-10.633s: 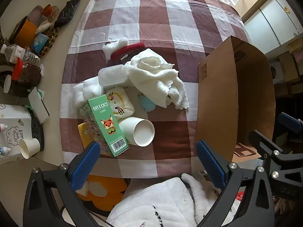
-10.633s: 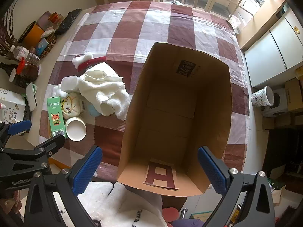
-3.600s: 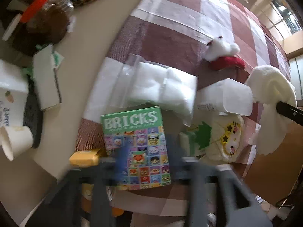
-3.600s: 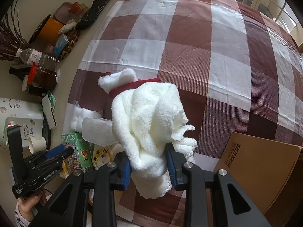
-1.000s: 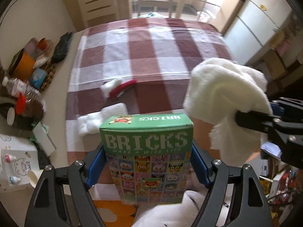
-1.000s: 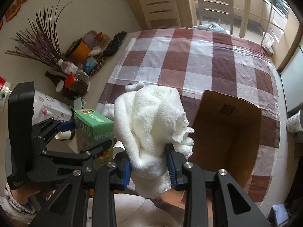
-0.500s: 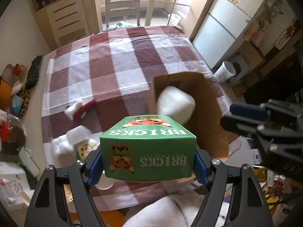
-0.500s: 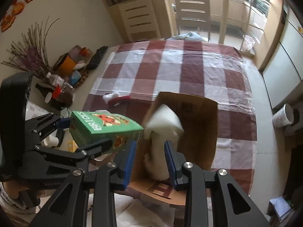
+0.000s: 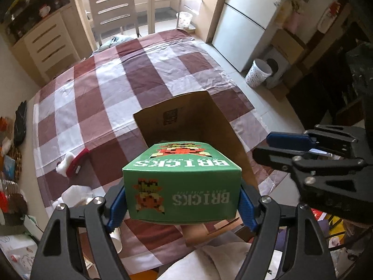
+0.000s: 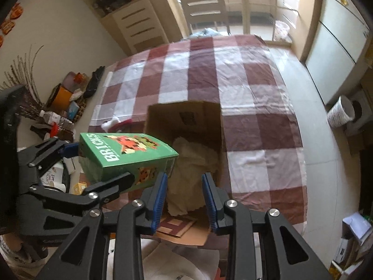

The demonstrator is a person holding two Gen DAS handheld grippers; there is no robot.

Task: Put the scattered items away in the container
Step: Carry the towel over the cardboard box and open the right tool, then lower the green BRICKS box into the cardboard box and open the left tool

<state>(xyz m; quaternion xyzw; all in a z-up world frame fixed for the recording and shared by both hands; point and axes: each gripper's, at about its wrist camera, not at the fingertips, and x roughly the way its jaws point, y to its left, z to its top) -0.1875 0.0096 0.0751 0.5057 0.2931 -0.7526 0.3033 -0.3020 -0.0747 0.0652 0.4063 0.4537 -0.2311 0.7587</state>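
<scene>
1. Left hand-held gripper (image 9: 181, 206): clamped on the green BRICKS box (image 9: 181, 182), one blue pad pressed flat on each side, lettering upside down in the left wrist view.
2. Held clear of the worktop (image 9: 93, 107), with the green box's far end reaching over the near left rim of the cardboard container (image 9: 177, 116) (seen best from the right wrist camera).
3. Right hand-held gripper (image 10: 184, 186): jaws only narrowly apart, nothing between the pads, pointing steeply down over the container's near edge.
4. Directly below and just beyond those pads: a white towel (image 10: 191, 163), crumpled on the container's floor, apart from both fingers.
5. Beside each other, right hand-held gripper just to the right of the left one, not touching; fingers of the left one (image 10: 109, 184) dark against the green box.
6. Left of and below the left hand-held gripper, on the checked cloth: a white paper cup (image 9: 116, 240) partly hidden by the finger, and farther out a red and white plush item (image 9: 72, 163).
7. Beyond the container: open brown and white checks of cloth up to the worktop's far edge.
8. Past that edge: a slatted chair (image 9: 112, 11), and on the floor to the right a patterned bin (image 9: 258, 72).
</scene>
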